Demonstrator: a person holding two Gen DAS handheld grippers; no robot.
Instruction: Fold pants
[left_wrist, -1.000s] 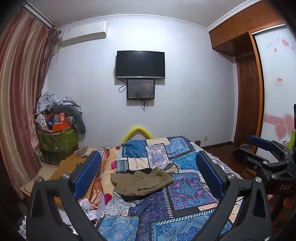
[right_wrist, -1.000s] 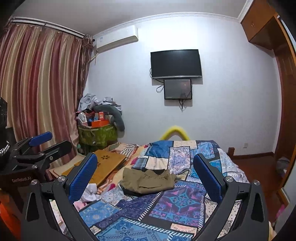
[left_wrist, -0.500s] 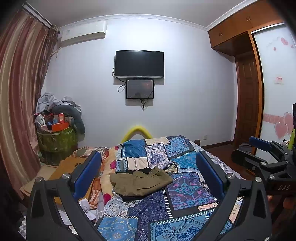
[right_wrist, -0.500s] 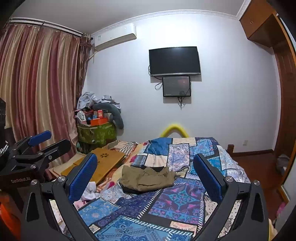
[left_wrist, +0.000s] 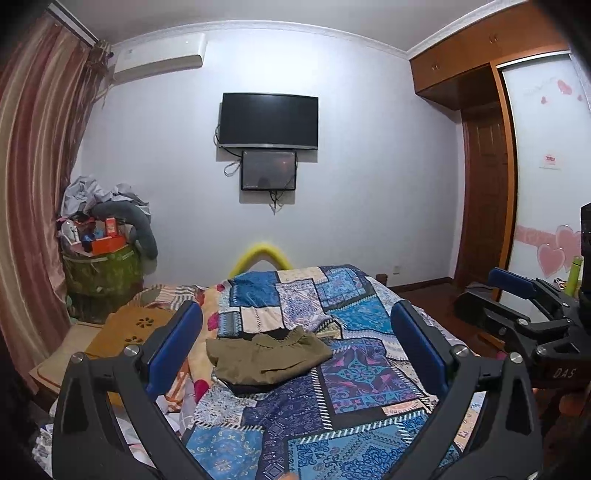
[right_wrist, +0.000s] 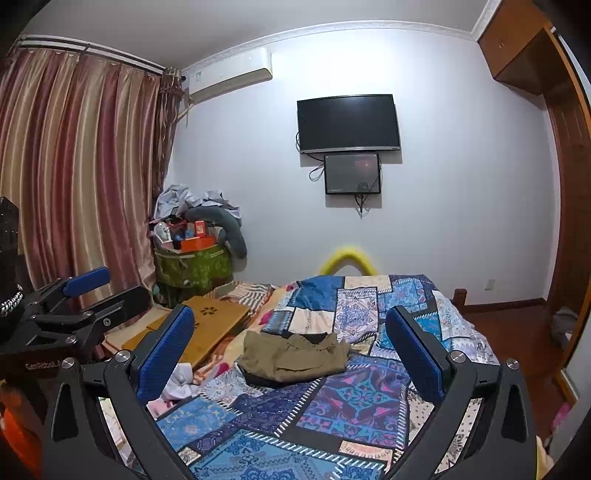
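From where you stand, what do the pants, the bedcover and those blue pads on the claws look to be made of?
Pants: olive woven cloth, matte, likely cotton; soft creases.
Bedcover: printed cloth with patchwork patterns, slightly rumpled; the fibre is unclear.
Pads: blue, dotted texture, probably rubber or foam, on black arms of matte plastic or metal.

Folded olive pants lie on the quilt-covered bed.

White letters "DAS" stand on the black body of the right hand-held gripper, seen at the edge of the left wrist view. On the black left hand-held gripper, white lettering reads roughly "GenRobot.A", its end cut off.
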